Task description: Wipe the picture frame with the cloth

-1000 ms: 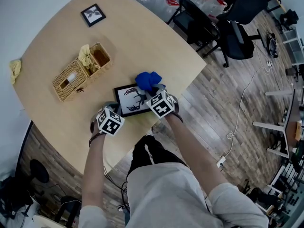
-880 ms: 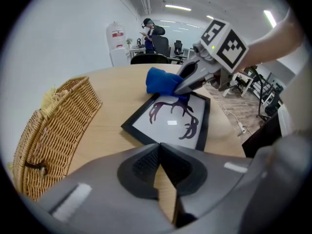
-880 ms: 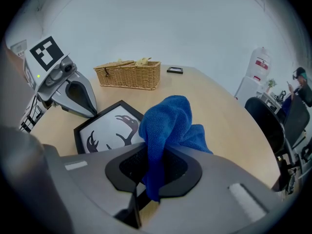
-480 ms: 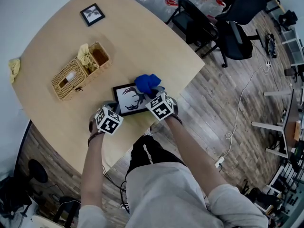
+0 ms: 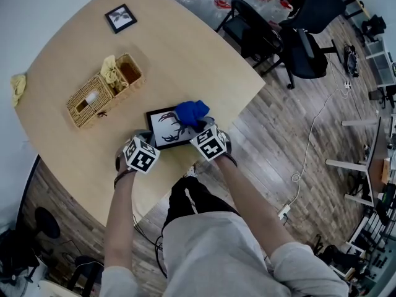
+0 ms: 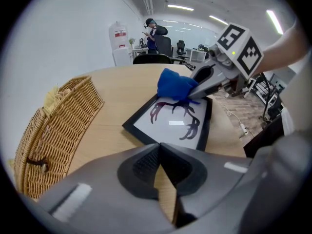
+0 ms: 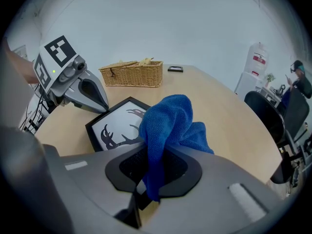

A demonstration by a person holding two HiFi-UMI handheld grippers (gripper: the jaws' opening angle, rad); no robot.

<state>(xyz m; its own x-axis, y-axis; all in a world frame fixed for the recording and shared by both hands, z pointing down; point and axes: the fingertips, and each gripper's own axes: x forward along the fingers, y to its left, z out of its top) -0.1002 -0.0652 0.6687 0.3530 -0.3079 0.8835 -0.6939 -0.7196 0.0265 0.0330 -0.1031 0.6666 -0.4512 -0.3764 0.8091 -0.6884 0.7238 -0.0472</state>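
Blue cloth [image 7: 168, 126] pinched in right tool [image 7: 151, 173], touching picture frame [image 6: 175, 123]; left tool [image 6: 159, 152] closed.

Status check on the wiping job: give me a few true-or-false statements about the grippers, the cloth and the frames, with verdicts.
1. The right gripper is shut on the blue cloth. True.
2. The left gripper grips the picture frame. False: its jaws are together on nothing.
3. The picture frame stands upright. False: it lies flat on the table.
4. A smaller frame lies at the table's far side. True.
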